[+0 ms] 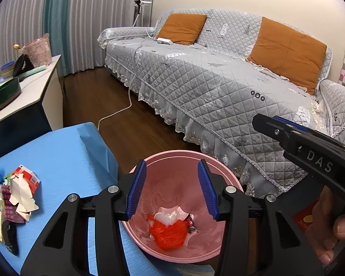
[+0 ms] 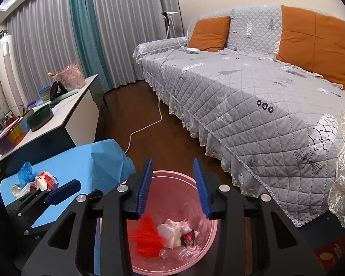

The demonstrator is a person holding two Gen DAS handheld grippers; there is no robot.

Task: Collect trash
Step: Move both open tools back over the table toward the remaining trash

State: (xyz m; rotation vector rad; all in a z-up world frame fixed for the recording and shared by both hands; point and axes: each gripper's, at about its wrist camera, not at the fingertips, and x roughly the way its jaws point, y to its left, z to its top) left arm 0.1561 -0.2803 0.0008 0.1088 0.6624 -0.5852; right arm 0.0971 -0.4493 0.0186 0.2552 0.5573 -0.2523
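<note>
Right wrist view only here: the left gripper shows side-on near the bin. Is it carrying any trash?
Observer: No. The left wrist view shows the left gripper open and empty, above the pink bin.
Operator: What trash lies on the blue table?
Observer: Torn white paper against a red-and-white carton, with a dark pink-patterned wrapper beside them.

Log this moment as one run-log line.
left gripper: open, empty, over bin | right gripper: open, empty, over bin | bin: red mesh, white scrap | table: wrappers remain
</note>
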